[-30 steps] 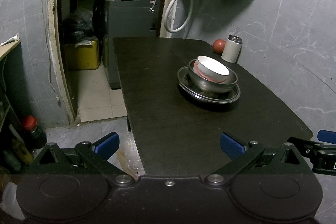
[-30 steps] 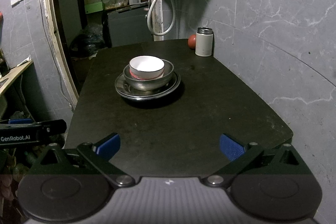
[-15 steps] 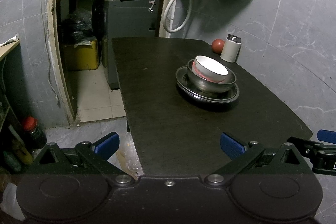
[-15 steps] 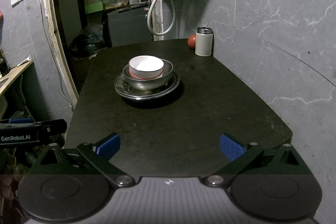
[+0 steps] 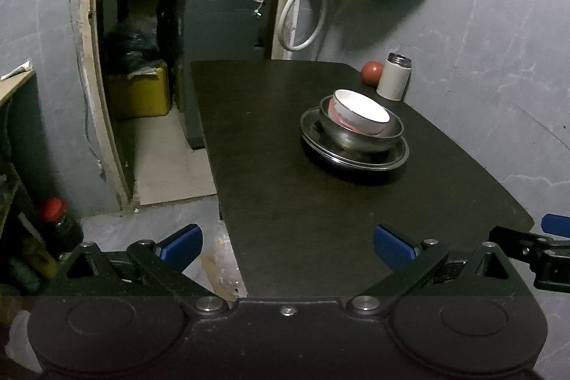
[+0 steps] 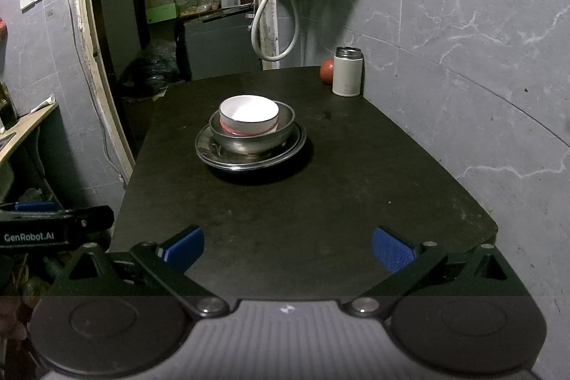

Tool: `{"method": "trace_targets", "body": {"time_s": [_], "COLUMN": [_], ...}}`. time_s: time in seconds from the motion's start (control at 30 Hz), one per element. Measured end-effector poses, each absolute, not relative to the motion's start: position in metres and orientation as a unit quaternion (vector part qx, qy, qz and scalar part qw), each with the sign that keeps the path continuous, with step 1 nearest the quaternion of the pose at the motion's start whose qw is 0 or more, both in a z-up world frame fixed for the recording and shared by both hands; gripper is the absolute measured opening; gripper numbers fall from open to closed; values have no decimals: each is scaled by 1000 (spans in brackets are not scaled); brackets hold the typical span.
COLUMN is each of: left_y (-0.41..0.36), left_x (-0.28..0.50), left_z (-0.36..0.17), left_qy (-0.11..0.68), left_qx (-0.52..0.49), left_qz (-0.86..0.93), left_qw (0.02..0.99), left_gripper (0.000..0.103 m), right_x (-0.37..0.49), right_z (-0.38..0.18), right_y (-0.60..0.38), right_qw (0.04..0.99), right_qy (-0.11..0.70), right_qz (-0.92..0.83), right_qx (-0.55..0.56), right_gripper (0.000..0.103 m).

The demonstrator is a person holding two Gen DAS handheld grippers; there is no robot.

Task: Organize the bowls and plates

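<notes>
Left wrist view: against the earlier frames, the stack sits marginally further off; nothing else differs. Left gripper (image 5: pixel 286 244) and right gripper (image 6: pixel 288 245) are both spread wide, gripping nothing, at the near edge of the table (image 6: pixel 320 202). Count: one white bowl (image 6: pixel 248 115) nested in one steel bowl (image 6: pixel 253 138) on one steel plate (image 6: pixel 213 152), mid-table toward the far edge. One flask (image 6: pixel 347 71) and one red fruit (image 6: pixel 327 71) occupy the far right corner.

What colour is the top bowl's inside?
White, clearest in the right wrist view: top bowl.
</notes>
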State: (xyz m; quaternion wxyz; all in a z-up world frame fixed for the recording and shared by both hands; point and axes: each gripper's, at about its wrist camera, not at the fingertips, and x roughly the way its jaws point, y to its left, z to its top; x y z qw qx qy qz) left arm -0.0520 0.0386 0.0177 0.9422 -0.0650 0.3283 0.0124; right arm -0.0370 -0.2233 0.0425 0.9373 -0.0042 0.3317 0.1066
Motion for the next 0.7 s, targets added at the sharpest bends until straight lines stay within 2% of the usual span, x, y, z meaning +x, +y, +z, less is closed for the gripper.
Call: {"method": "trace_targets", "body": {"time_s": [0.7], "left_y": [39], "left_x": [-47], "left_z": [18], "left_qy": [336], "left_qx": [-58], "left_qz": [19], "left_qw": [940], "left_gripper": [102], "right_x": [-33], "right_z": [41], "right_y": [-224], "right_qw": [936], "right_qy": [334], "right_qz": [108], "right_qx": [-4], "right_gripper": [103]}}
